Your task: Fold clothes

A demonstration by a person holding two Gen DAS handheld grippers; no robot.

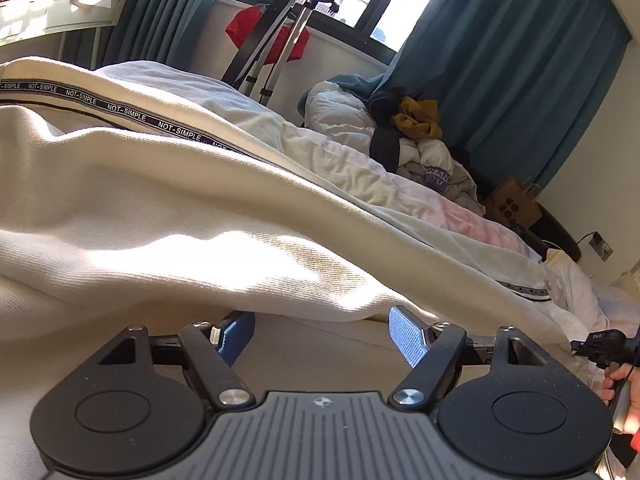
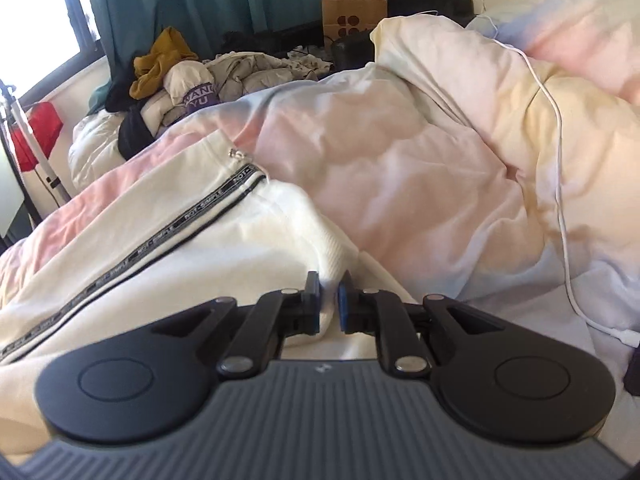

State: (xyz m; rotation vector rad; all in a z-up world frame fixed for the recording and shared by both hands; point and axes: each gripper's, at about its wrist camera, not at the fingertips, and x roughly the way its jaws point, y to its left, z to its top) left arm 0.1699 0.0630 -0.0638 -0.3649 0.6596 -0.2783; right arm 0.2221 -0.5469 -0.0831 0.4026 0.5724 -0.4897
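A cream garment (image 1: 168, 208) with a black "NOT-SIMPLE" stripe lies across the bed and fills the left wrist view. My left gripper (image 1: 320, 330) is open, its blue pads (image 1: 406, 334) wide apart, just under the garment's lifted lower edge, holding nothing. In the right wrist view the same cream garment (image 2: 168, 248) lies to the left with its striped seam and a zip pull. My right gripper (image 2: 329, 300) is shut on a fold of the garment's ribbed hem. The right gripper also shows at the far right of the left wrist view (image 1: 600, 344).
A pastel duvet (image 2: 400, 152) covers the bed, with a white charging cable (image 2: 560, 168) over it. A pile of clothes (image 2: 180, 76) sits at the far end. Teal curtains (image 1: 500, 60), a metal stand (image 1: 276, 40) and a paper bag (image 2: 352, 8) stand beyond.
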